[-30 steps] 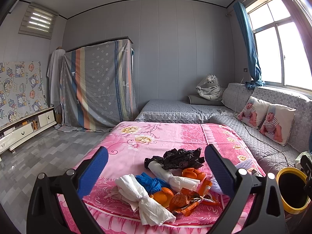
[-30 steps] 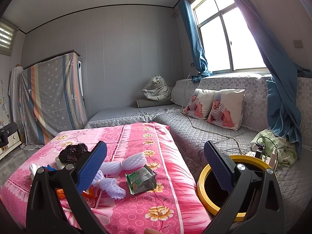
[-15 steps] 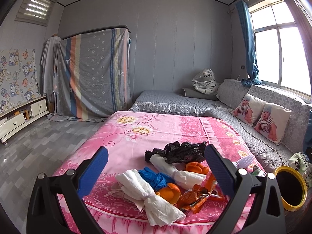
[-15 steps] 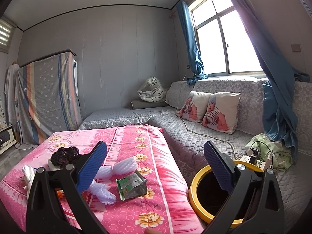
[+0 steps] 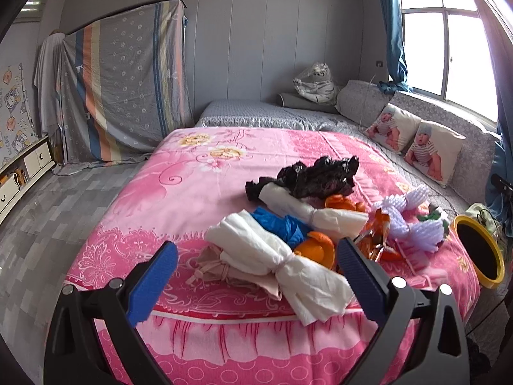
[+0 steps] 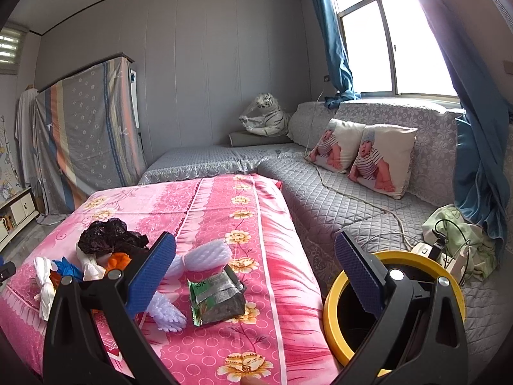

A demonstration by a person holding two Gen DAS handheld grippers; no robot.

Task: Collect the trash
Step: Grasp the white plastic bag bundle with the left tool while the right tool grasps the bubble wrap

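Left wrist view: left gripper [image 5: 253, 271] — jaws wide, empty; trash pile [image 5: 307, 221] heaped on pink blanket [image 5: 179, 189], white tied bag [image 5: 282, 263] nearest.

Right wrist view: right gripper [image 6: 255, 268] — wide, empty; green-silver wrapper [image 6: 216, 298] on blanket, yellow-rimmed bin [image 6: 333, 314] just beside it.

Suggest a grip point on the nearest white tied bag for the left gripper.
Grip the white tied bag at its knotted waist, the narrowest bunched part, where both lobes flare out. It lies diagonally on the pink blanket, so the left gripper, open, should probably come from above with jaws across the waist. Avoid the orange peel beside it.
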